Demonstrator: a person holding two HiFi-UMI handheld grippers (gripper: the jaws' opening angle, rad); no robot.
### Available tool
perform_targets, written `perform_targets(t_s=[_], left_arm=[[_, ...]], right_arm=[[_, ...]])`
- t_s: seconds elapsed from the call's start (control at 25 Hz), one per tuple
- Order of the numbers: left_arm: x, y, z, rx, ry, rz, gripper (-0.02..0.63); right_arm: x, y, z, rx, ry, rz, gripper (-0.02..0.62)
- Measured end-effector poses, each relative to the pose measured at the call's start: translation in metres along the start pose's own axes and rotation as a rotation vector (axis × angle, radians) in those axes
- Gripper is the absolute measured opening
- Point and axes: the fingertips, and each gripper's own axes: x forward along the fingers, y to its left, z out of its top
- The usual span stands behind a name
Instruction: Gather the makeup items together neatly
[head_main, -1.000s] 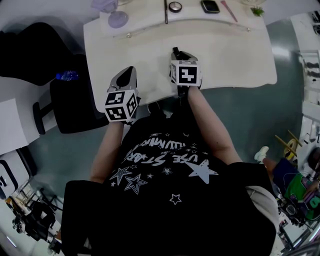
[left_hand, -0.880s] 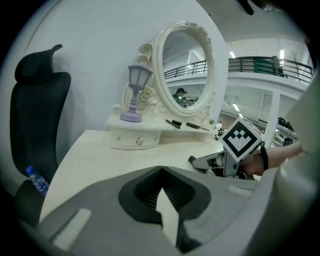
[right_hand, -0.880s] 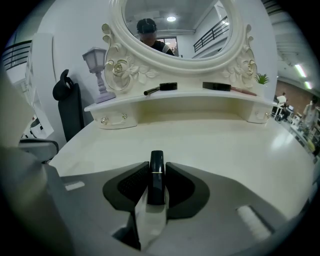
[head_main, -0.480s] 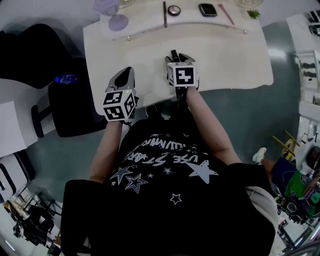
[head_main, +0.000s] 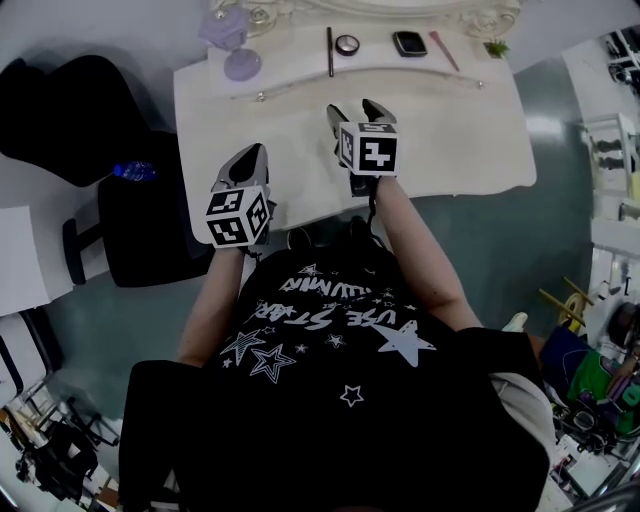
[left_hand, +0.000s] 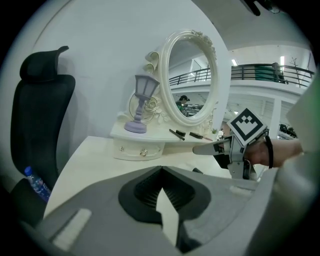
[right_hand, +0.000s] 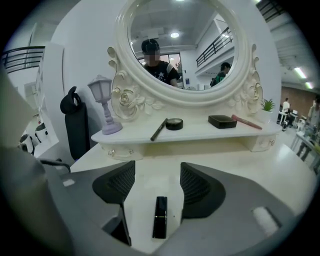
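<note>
The right gripper (right_hand: 157, 170) jaws have just been opening and stand apart, touching nothing; a black lipstick (right_hand: 160, 217) lies on the surface (right_hand: 280, 175) between them; the left gripper (left_hand: 161, 169) jaws are closed and empty; more makeup (right_hand: 174, 124) lies on the shelf (right_hand: 130, 136); the black shirt (head_main: 340, 340) says "USE".

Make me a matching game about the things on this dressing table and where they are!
Things
1. lantern figurine
2. black tube
3. round compact
4. pink stick

Places
A. on the shelf, just right of the black case
B. lying flat on the lower tabletop
C. left end of the shelf
D. middle of the shelf, next to the black pencil

Pairs: 1-C, 2-B, 3-D, 4-A
</note>
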Motion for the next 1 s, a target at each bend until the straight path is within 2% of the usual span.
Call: perform_targets(t_s=[0.24, 0.44, 0.68, 1.0], left_arm=[[0.000, 0.012, 0.017, -0.005, -0.033, 0.019, 0.002], [0.000, 0.026, 0.027, -0.017, -0.051, 0.044, 0.002], [0.003, 0.039, 0.027, -0.039, -0.048, 0.069, 0.002], [0.009, 0.050, 0.023, -0.058, -0.038, 0.079, 0.002]], right_arm=[[0.009, 0.005, 0.041, 0.003, -0.061, -0.001, 0.291], [0.024, 0.011, 0.063, 0.001, -0.065, 0.003, 0.258], [0.044, 0.015, 0.063, 0.009, -0.019, -0.001, 0.234], [0.052, 0.011, 0.059, -0.013, 0.015, -0.045, 0.165]])
